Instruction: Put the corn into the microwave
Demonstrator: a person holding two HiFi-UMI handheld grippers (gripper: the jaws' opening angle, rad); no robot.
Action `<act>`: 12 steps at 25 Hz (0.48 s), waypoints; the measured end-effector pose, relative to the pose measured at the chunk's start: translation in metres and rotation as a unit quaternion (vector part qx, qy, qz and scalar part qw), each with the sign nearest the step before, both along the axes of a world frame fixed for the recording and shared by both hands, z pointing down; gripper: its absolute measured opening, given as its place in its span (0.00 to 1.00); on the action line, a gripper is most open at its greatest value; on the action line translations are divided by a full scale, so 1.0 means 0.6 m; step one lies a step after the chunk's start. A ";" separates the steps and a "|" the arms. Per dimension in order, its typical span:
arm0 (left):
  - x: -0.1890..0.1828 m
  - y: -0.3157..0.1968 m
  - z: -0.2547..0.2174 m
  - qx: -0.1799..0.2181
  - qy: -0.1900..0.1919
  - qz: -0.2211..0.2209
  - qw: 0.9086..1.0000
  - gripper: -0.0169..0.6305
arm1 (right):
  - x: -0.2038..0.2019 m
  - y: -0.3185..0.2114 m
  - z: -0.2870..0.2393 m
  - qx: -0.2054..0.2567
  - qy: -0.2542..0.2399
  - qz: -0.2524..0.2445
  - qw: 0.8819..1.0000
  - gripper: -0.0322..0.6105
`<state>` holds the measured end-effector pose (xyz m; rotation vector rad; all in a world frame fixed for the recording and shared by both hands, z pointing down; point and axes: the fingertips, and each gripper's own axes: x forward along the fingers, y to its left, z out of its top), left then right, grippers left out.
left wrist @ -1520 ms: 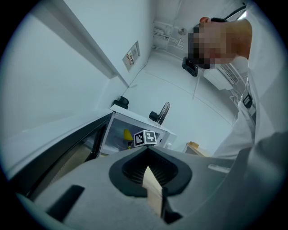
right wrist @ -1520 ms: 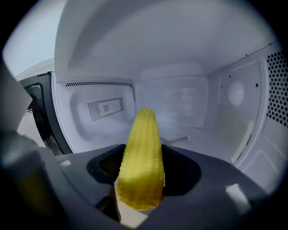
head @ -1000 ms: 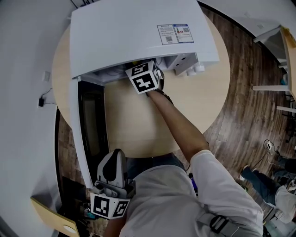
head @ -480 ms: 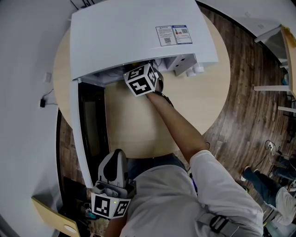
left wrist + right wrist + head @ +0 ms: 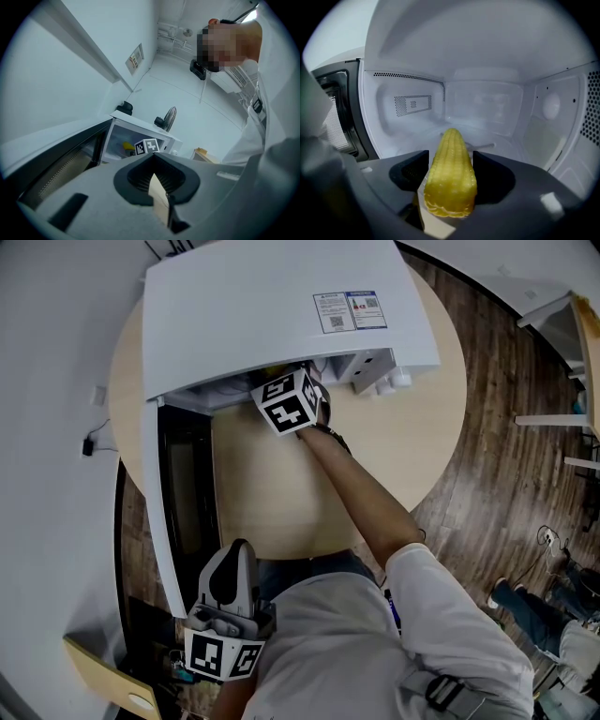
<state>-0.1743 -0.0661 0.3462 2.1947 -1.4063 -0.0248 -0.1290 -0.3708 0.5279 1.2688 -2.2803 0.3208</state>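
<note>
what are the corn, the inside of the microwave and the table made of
Corn: likely plastic, a toy perhaps; waxy gloss, very even yellow kernels.
Microwave cavity: seemingly white coated metal; smooth sheen, punched vent holes.
Table: pale wood or laminate, matt; which is unclear.

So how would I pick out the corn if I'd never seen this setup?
Find the white microwave on the round wooden table, its door swung open. Just inside it, the corn sits between the right gripper's opening jaws, tip pointing inward. It is the only yellow, knobbly thing among plain white walls.
</note>
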 end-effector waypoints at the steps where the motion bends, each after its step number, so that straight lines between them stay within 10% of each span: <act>1: 0.000 0.000 -0.001 0.000 -0.001 -0.002 1.000 0.02 | 0.000 0.001 0.000 -0.001 -0.002 -0.001 1.000 0.51; 12: 0.023 -0.013 -0.022 0.023 -0.001 -0.003 1.000 0.02 | 0.006 0.010 -0.024 0.010 -0.025 0.001 1.000 0.51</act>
